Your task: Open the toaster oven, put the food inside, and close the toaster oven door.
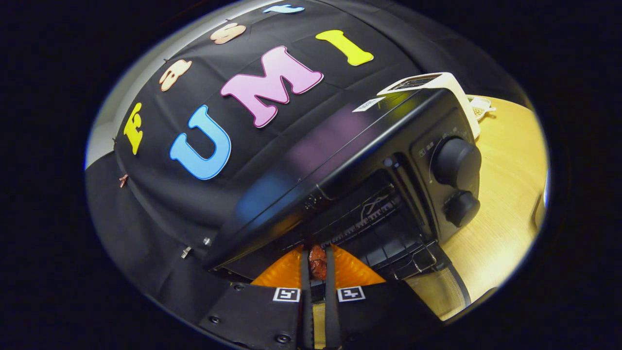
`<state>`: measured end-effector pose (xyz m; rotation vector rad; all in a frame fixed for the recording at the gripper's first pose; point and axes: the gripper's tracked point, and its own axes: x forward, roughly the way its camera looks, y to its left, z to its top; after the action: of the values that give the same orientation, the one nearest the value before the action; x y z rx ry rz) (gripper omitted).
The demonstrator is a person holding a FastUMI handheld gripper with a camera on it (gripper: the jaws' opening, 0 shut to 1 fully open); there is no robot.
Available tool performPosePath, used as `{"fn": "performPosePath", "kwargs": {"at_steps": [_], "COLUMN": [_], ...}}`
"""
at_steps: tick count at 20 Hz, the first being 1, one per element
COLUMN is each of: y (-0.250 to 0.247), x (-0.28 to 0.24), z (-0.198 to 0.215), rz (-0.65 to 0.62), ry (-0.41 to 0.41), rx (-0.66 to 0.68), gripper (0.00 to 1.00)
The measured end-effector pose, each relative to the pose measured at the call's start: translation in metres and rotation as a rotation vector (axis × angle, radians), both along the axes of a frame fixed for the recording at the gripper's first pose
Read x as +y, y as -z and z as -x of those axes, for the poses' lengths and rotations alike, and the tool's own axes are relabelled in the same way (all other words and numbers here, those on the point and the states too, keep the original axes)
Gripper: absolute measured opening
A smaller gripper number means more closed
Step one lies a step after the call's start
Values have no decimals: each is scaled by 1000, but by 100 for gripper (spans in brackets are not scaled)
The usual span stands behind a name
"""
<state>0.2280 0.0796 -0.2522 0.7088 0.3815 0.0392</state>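
A black toaster oven (340, 146) stands on a wooden table (505, 204), tilted in my view. Its glass door (440, 294) hangs open and low, to the right of my fingers. The dark cavity with a wire rack (374, 228) lies just beyond my fingertips. My gripper (318, 253) is shut on a small reddish-brown piece of food (318, 263), both fingers pressing its sides. The food sits at the mouth of the oven, just below the top edge of the opening. How far it reaches inside I cannot tell.
Two round black knobs (456, 163) (460, 208) sit on the oven's right panel. A white appliance (440, 81) stands behind the oven's far corner. The black cloth wall (160, 214) rises to the left of the oven. Bare wooden tabletop stretches to the right of the oven.
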Motion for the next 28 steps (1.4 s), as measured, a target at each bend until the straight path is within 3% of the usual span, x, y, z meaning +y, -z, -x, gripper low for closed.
{"fn": "performPosePath", "kwargs": {"at_steps": [4, 6, 7, 10, 17, 21, 28], "y": [-3, -2, -1, -4, -4, -10, -1], "x": [5, -1, -2, -7, 3, 12, 22], "z": [3, 5, 6, 13, 68, 108, 157], "rz": [101, 184, 205, 277, 503, 567, 604], "ry": [-40, -52, -66, -92, -278, -387, -485], "rx": [-10, -15, -18, -13, 37, 91, 172], "gripper": [20, 30, 52, 98, 98, 98, 98]}}
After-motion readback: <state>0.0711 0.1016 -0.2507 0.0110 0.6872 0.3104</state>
